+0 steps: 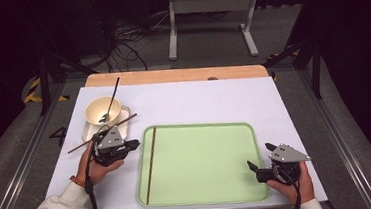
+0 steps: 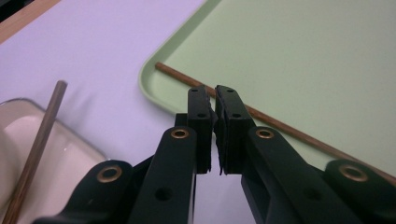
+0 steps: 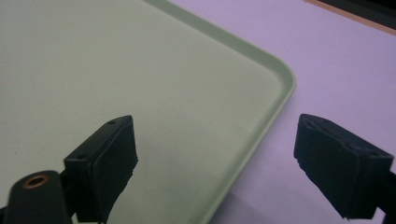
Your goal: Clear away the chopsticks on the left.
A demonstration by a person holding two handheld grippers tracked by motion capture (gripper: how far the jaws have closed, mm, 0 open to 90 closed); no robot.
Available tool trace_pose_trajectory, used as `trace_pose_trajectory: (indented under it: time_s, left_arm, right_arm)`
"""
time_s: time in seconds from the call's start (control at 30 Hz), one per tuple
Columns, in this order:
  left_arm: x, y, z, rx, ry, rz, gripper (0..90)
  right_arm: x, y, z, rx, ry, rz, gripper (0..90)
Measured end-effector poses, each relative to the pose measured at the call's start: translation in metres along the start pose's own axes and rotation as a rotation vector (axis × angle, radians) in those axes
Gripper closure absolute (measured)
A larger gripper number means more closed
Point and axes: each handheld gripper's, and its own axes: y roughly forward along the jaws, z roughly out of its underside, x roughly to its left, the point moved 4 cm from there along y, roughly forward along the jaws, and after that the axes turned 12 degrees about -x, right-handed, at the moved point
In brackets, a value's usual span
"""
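Green tray (image 1: 203, 163) lies centred on the white table (image 1: 198, 98); one chopstick (image 1: 151, 165) rests along the tray's left edge; left gripper (image 1: 135, 144), jaws nearly closed and empty, sits beside it; right gripper (image 1: 260, 161) gapes wide over the tray's right rim.

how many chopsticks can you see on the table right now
2. One chopstick lies inside the green tray, along its left edge. The other chopstick rests slanted across the small dish beside the bowl, partly behind the left gripper.
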Motion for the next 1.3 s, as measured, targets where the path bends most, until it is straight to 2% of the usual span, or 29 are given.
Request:
trace_pose_trajectory:
  time_s: [0.07, 0.1, 0.2, 0.23, 0.3, 0.4, 0.47, 0.53, 0.6, 0.73, 0.77, 0.87, 0.93, 1.17, 1.3]
  left_arm:
    - [0.006, -0.012, 0.006, 0.009, 0.001, -0.028, 84.4]
    - [0.006, -0.012, 0.006, 0.009, 0.001, -0.028, 84.0]
    - [0.017, -0.024, 0.011, 0.007, -0.001, -0.046, 82.7]
    - [0.023, -0.028, 0.013, 0.008, -0.006, -0.062, 81.8]
    - [0.034, -0.038, 0.016, -0.032, -0.049, -0.071, 80.9]
    - [0.043, -0.048, 0.018, -0.027, -0.061, -0.106, 77.7]
    - [0.048, -0.053, 0.021, -0.009, -0.055, -0.137, 74.9]
    - [0.054, -0.056, 0.025, 0.03, -0.051, -0.161, 72.6]
    - [0.06, -0.059, 0.032, 0.066, -0.067, -0.185, 71.1]
    - [0.07, -0.065, 0.043, 0.082, -0.102, -0.207, 68.0]
    - [0.074, -0.067, 0.045, 0.073, -0.109, -0.216, 66.7]
    - [0.081, -0.065, 0.048, 0.081, -0.143, -0.224, 64.1]
    - [0.087, -0.061, 0.05, 0.104, -0.149, -0.228, 63.8]
    - [0.098, -0.044, 0.054, 0.16, -0.203, -0.208, 63.0]
    - [0.104, -0.037, 0.052, 0.16, -0.244, -0.201, 63.2]
  right_arm:
    - [-0.001, 0.0, 0.0, -0.001, 0.0, 0.0, 13.6]
    - [-0.001, 0.0, 0.0, -0.001, 0.0, 0.0, 13.6]
    - [-0.001, 0.001, 0.0, -0.001, 0.0, 0.005, 13.6]
    - [-0.001, 0.002, 0.0, 0.002, -0.001, 0.004, 13.6]
    - [0.0, 0.003, 0.0, 0.007, -0.007, 0.004, 13.6]
    - [0.001, 0.003, 0.0, 0.009, -0.013, 0.001, 13.6]
    - [0.001, 0.003, 0.0, 0.009, -0.013, 0.002, 13.6]
    - [0.001, 0.004, 0.0, 0.015, -0.021, 0.006, 13.6]
    - [0.002, 0.004, 0.002, 0.021, -0.027, 0.003, 13.6]
    - [0.003, 0.003, 0.002, 0.026, -0.037, 0.001, 13.6]
    - [0.003, 0.003, 0.002, 0.024, -0.04, 0.001, 13.6]
    - [0.004, 0.003, 0.002, 0.022, -0.037, -0.004, 13.7]
    - [0.005, 0.003, 0.003, 0.026, -0.034, -0.007, 13.7]
    - [0.005, 0.001, 0.005, 0.029, -0.031, -0.008, 13.7]
    - [0.004, 0.001, 0.006, 0.032, -0.026, -0.008, 13.9]
